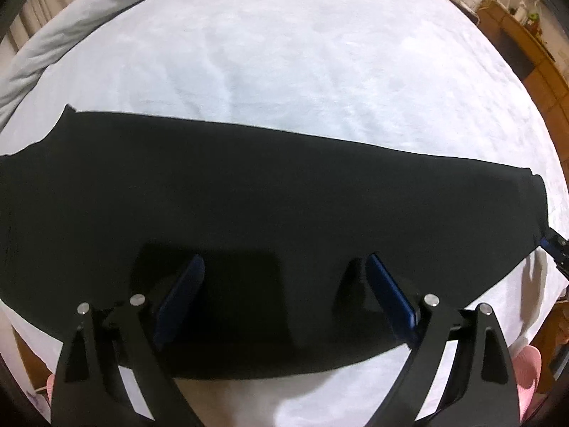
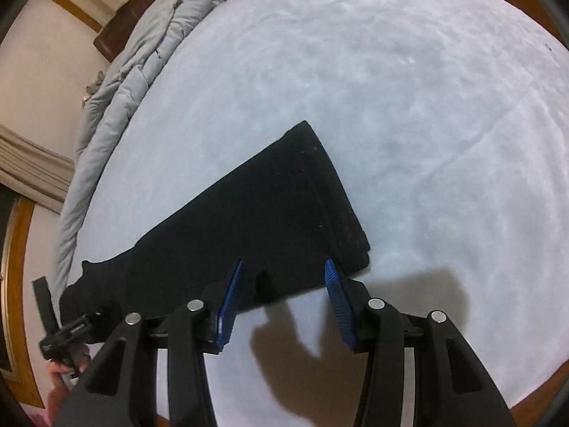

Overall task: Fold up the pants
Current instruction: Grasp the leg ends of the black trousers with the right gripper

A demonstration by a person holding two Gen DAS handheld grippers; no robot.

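Black pants (image 1: 284,185) lie flat in a long band across the white bed sheet (image 1: 302,53). My left gripper (image 1: 284,259) hangs over their middle, jaws wide open, nothing between the blue pads (image 1: 185,284). In the right wrist view the pants (image 2: 266,213) end in a stitched band (image 2: 341,210). My right gripper (image 2: 284,263) is open just above that end's near edge, and its pads do not press the cloth. The right gripper (image 1: 554,252) shows at the pants' right end in the left view. The left gripper (image 2: 67,334) and a hand (image 2: 60,373) show at the lower left.
A bunched grey duvet (image 2: 142,71) runs along the bed's far side, also seen as the duvet (image 1: 53,42). Wooden furniture (image 1: 526,42) and a wooden floor lie past the bed's right edge. Pink slippers (image 1: 530,373) sit by the near edge.
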